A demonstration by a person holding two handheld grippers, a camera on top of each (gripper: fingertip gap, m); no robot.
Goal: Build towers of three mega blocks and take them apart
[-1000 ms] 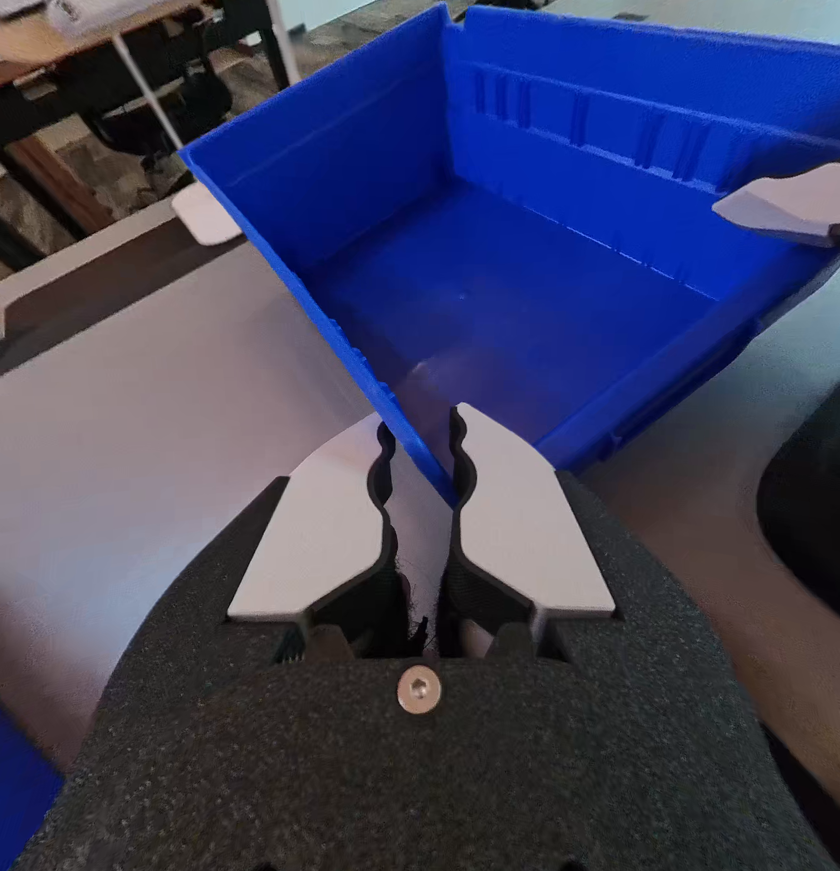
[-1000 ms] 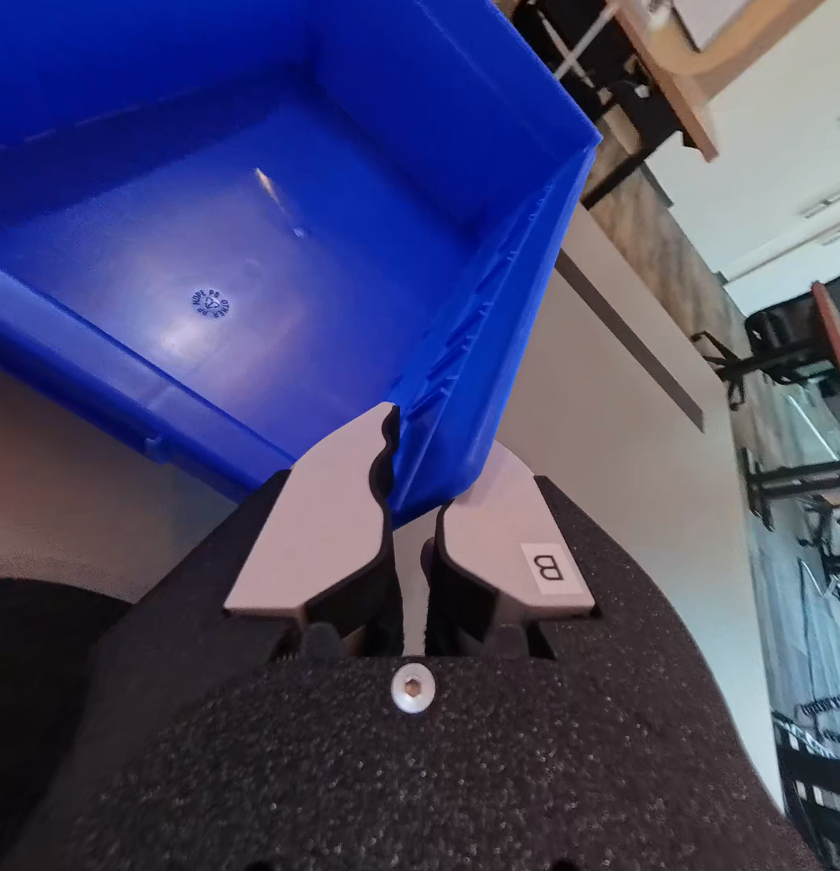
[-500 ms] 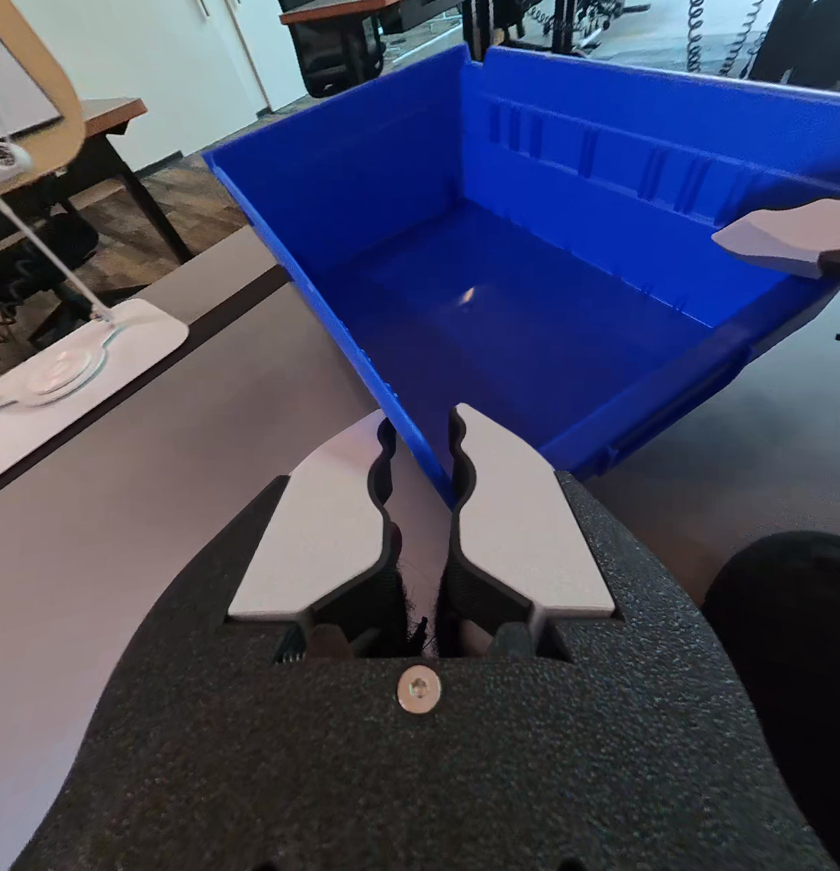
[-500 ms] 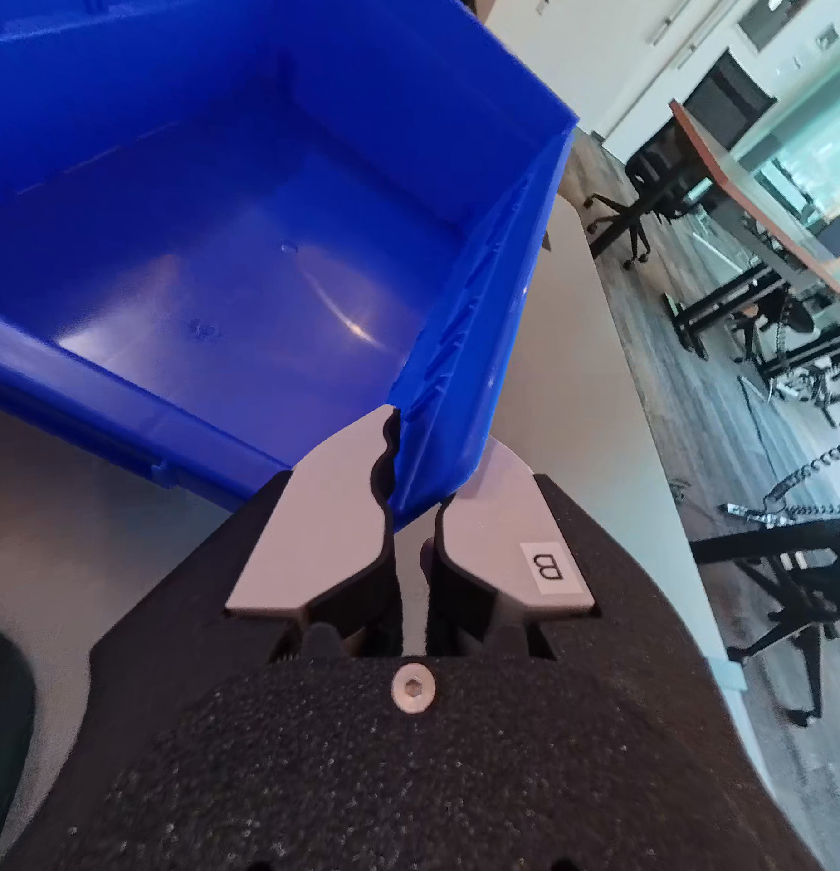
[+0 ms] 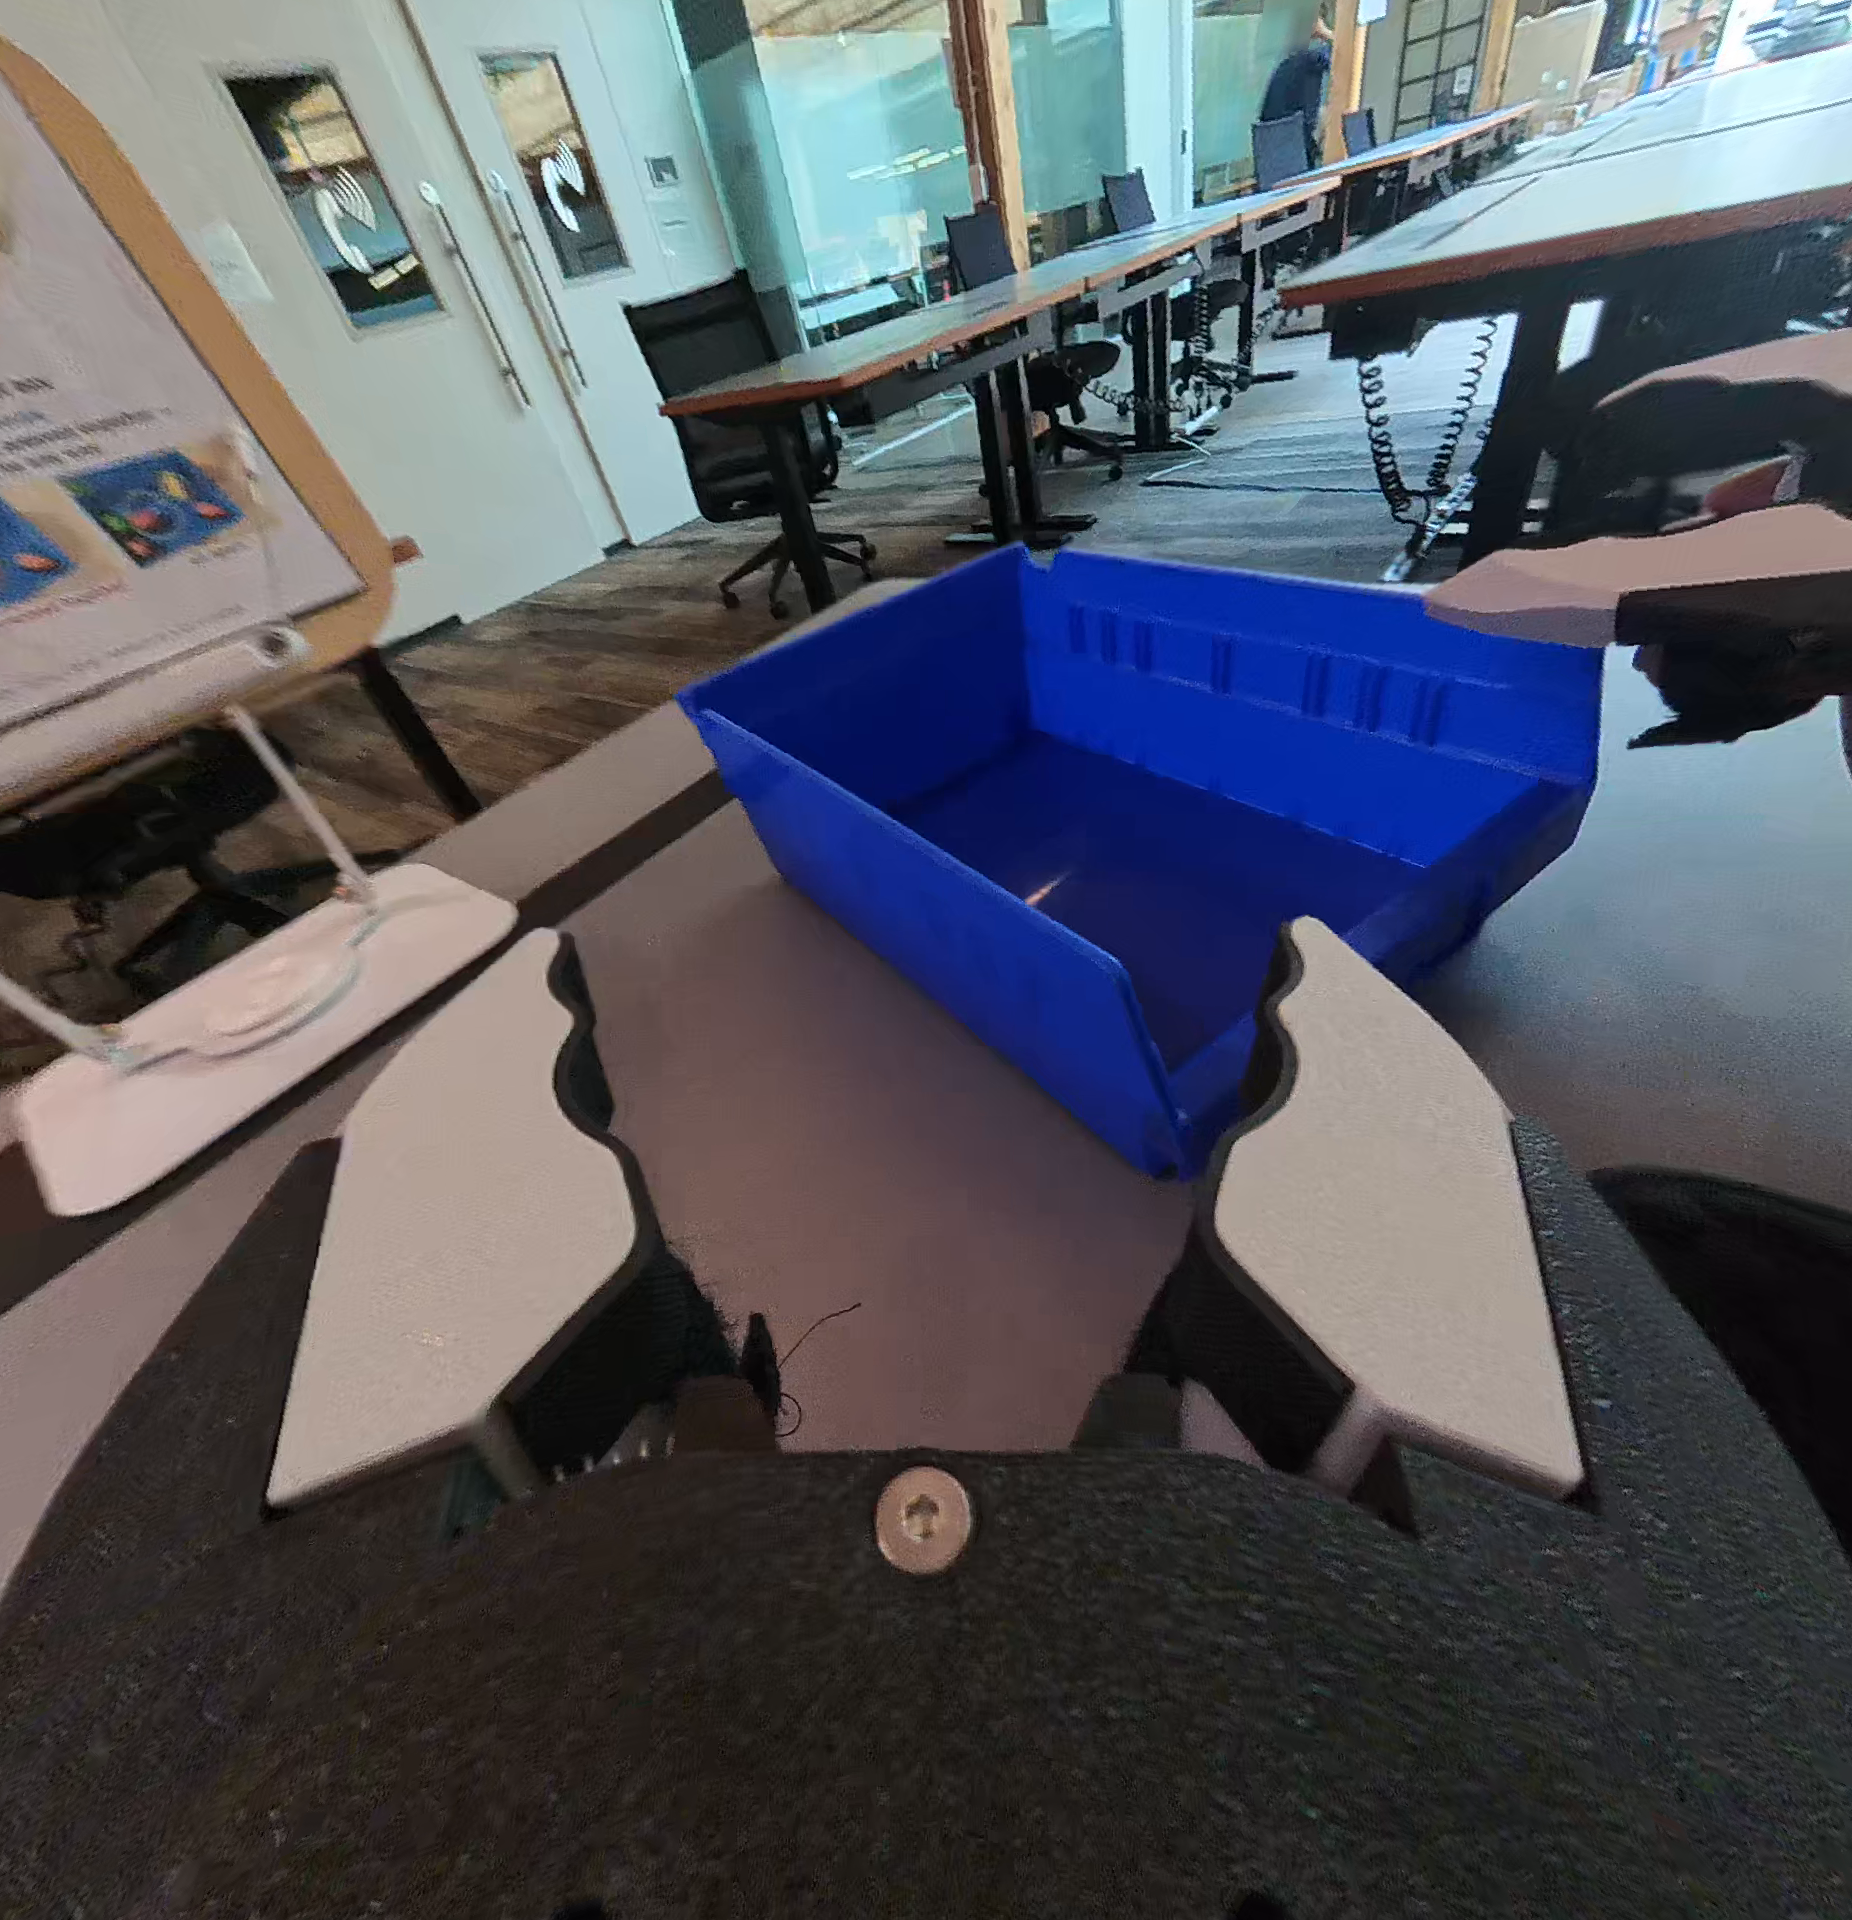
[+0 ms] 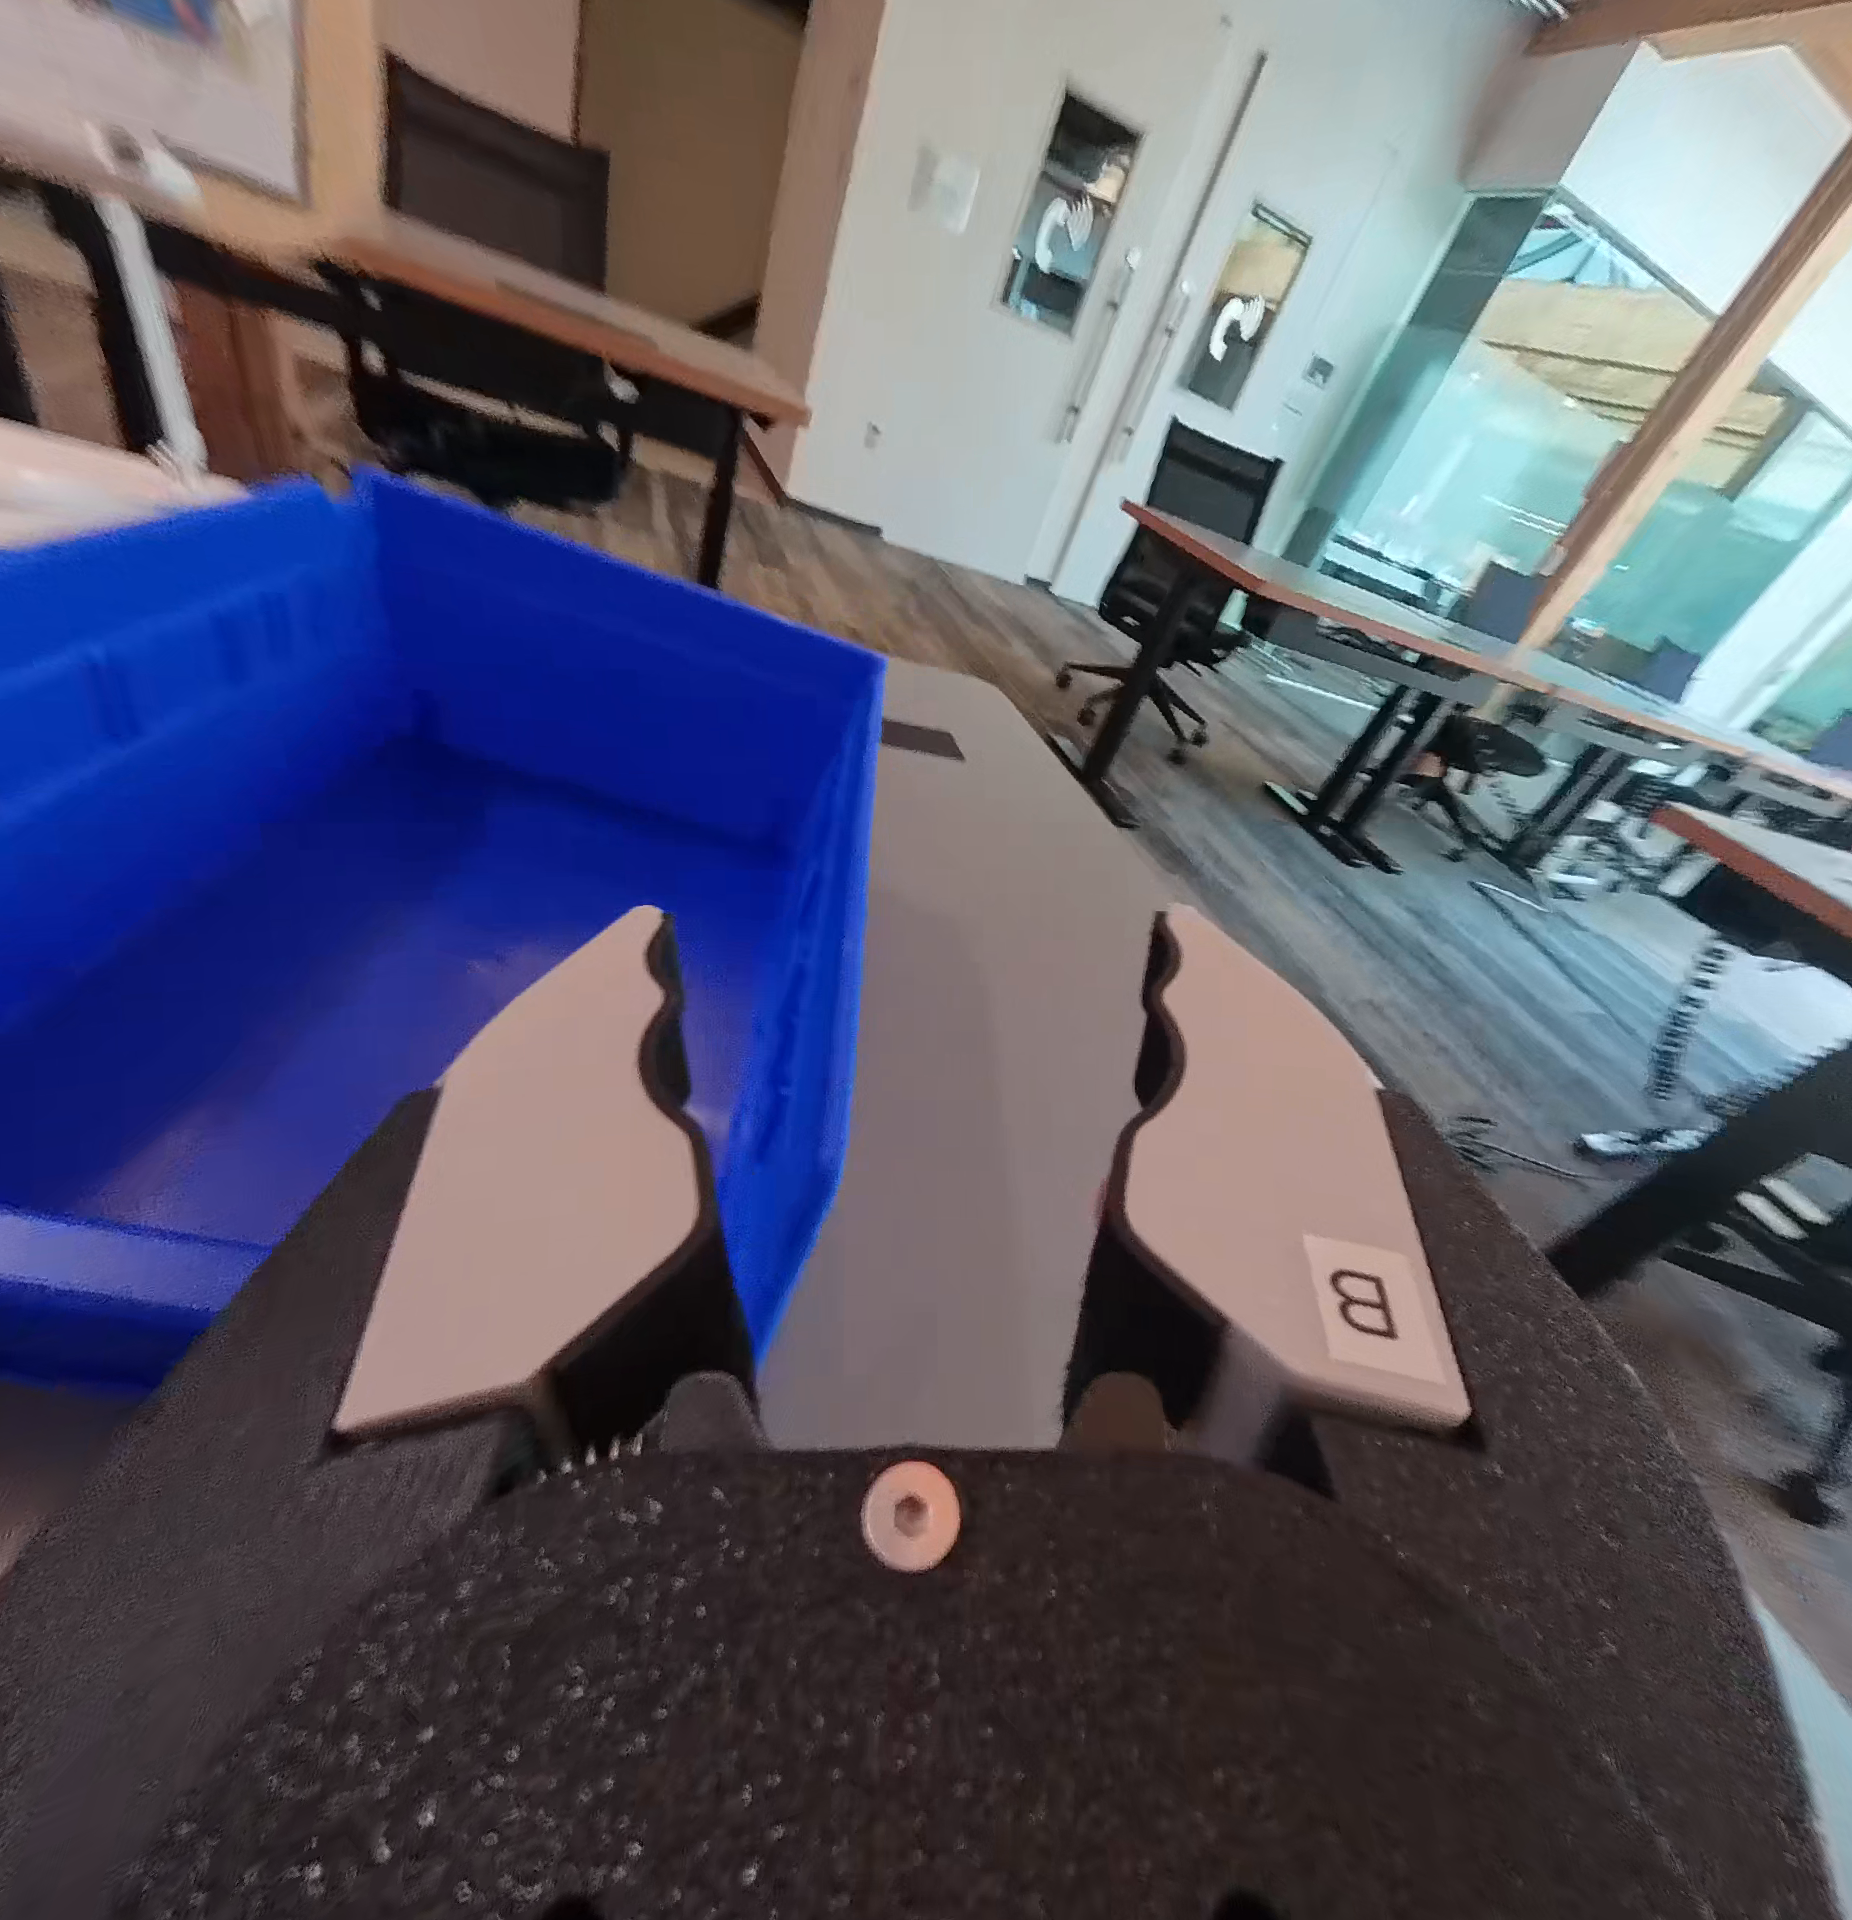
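A: Left hand-held gripper (image 5: 917,1049): jaws spread wide, nothing between them but bare desk (image 5: 870,1122). The near corner of the blue bin (image 5: 932,894) sits just inside its right finger; I cannot tell whether they touch.

B: Right hand-held gripper (image 6: 906,1023): also spread wide, holding nothing. Its left finger lies over the bin's (image 6: 382,831) interior in the right wrist view, and the bin's side wall runs up between the two fingers. No contact that I can confirm.

A: In the left wrist view the right hand-held gripper (image 5: 1524,608) shows at the bin's far right corner, one pale finger above the rim.

B: Surroundings: a sign on a clear stand (image 5: 122,468) at the desk's left edge, well apart from the bin. Beyond it are office chairs (image 5: 756,416), long wood-topped tables (image 5: 1109,291), double doors (image 5: 454,239) and glass partitions. Nothing stands between either hand-held gripper and the bin.

A: Contents: the bin rests flat on the desk, open side up. Its visible floor is bare, showing only a light glint. No mega blocks appear in either view.
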